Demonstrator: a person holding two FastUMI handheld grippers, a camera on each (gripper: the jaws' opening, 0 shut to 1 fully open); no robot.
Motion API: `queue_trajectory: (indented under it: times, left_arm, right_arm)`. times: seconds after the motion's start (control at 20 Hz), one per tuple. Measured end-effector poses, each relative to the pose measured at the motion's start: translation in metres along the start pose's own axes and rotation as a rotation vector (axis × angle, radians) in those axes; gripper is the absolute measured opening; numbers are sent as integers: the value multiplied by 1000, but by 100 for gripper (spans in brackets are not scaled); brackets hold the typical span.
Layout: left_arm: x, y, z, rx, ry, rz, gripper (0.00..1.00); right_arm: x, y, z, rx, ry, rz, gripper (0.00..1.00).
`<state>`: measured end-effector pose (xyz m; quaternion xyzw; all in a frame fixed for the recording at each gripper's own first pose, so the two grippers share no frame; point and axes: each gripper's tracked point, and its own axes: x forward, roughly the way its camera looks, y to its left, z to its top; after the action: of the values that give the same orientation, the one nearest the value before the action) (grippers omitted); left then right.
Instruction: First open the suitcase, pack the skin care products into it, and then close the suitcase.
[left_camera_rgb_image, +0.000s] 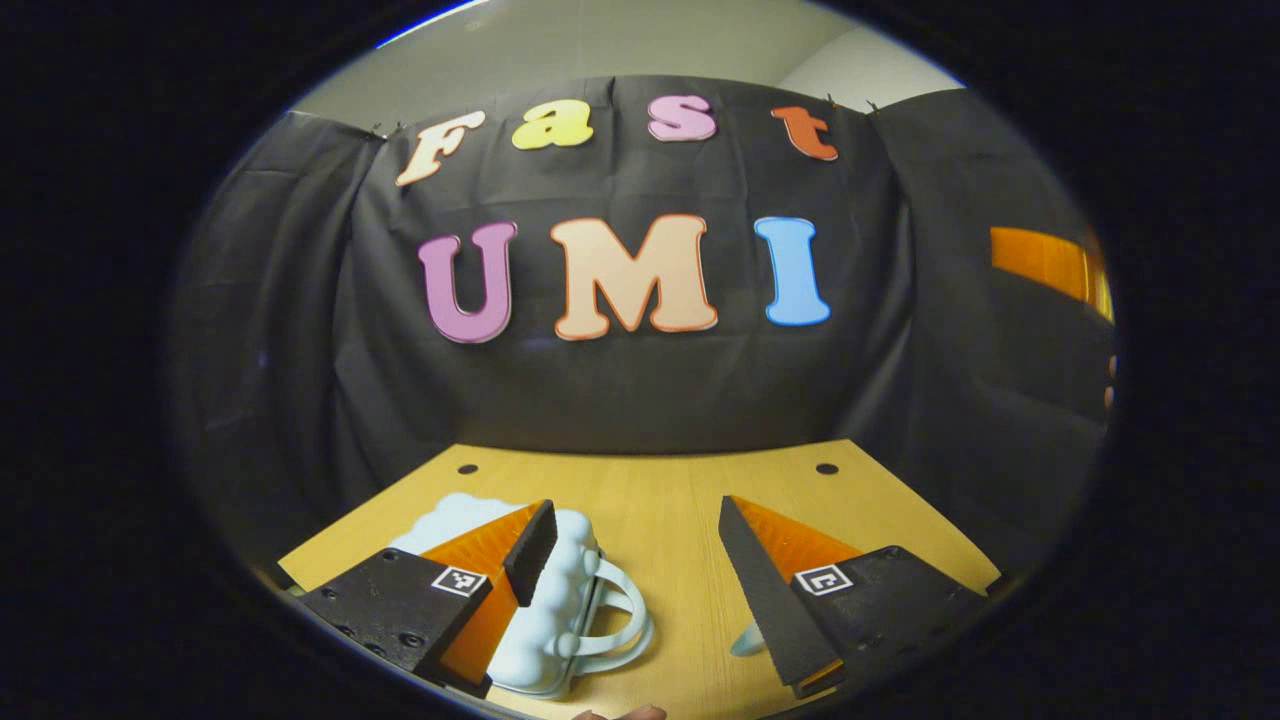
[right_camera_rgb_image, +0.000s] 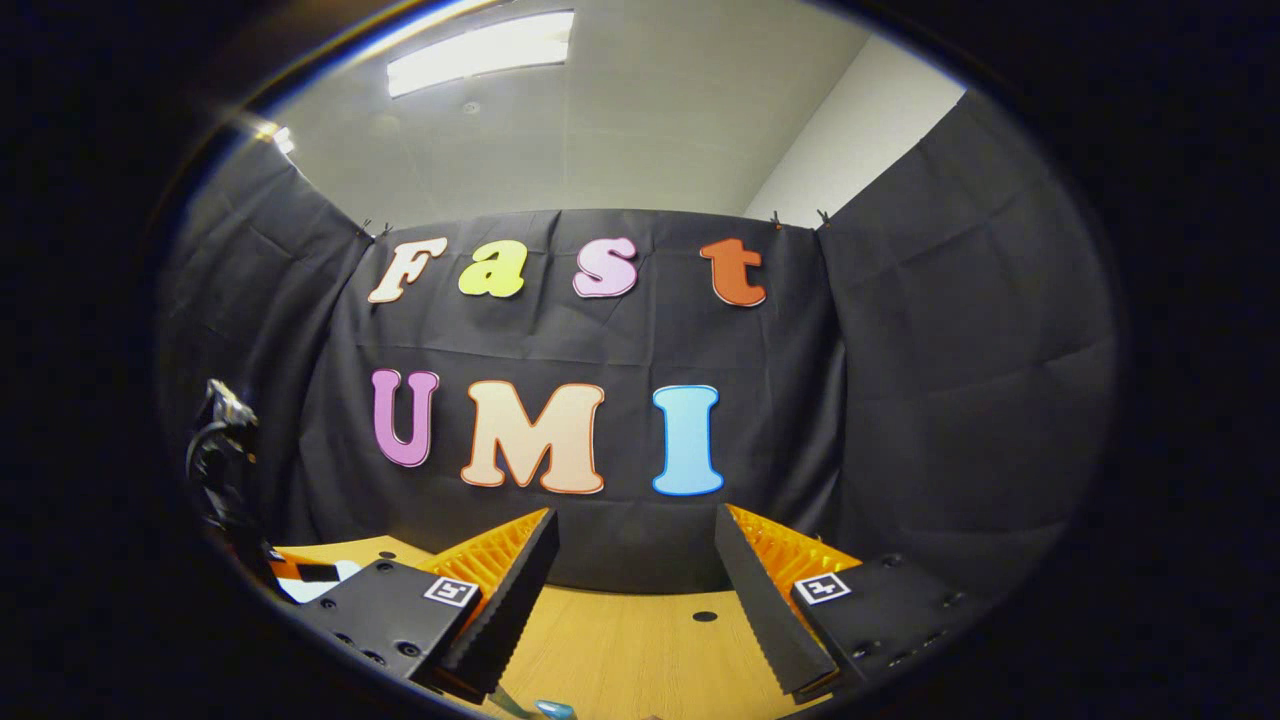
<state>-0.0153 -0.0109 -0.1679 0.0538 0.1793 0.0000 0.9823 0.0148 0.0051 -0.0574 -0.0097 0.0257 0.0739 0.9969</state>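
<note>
- The left gripper (left_camera_rgb_image: 640, 560) hovered over a wooden counter (left_camera_rgb_image: 660, 500), its fingers spread wide with nothing between them.
- A pale blue suitcase (left_camera_rgb_image: 545, 615) with a bumpy shell and a looped handle lay closed on the counter toward its near left corner, partly behind the left finger; whether they touched could not be told.
- The right gripper (right_camera_rgb_image: 635, 590) was held level above the counter, its fingers also spread apart and empty.
- In the right gripper view, the other gripper (right_camera_rgb_image: 225, 460) showed over the counter's left edge.
- Black cloth walls (left_camera_rgb_image: 620, 380) closed off the counter's far edge.
</note>
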Motion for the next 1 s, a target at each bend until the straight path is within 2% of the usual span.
queue_trajectory:
  times: [0.4,0.6,0.9,1.0]
  left_arm:
    - [33,-1,-79,-11,262,-43,96]
    - [45,-11,-108,-17,360,-62,96]
    - [63,-8,-151,-40,519,-43,96]
    - [69,-13,-159,-53,560,-63,96]
  right_arm:
    - [5,-5,-12,-65,49,-81,98]
    - [-2,-10,-20,-94,72,-97,98]
    - [1,-12,-20,-140,74,-116,98]
    - [2,-16,-25,-146,85,-129,98]
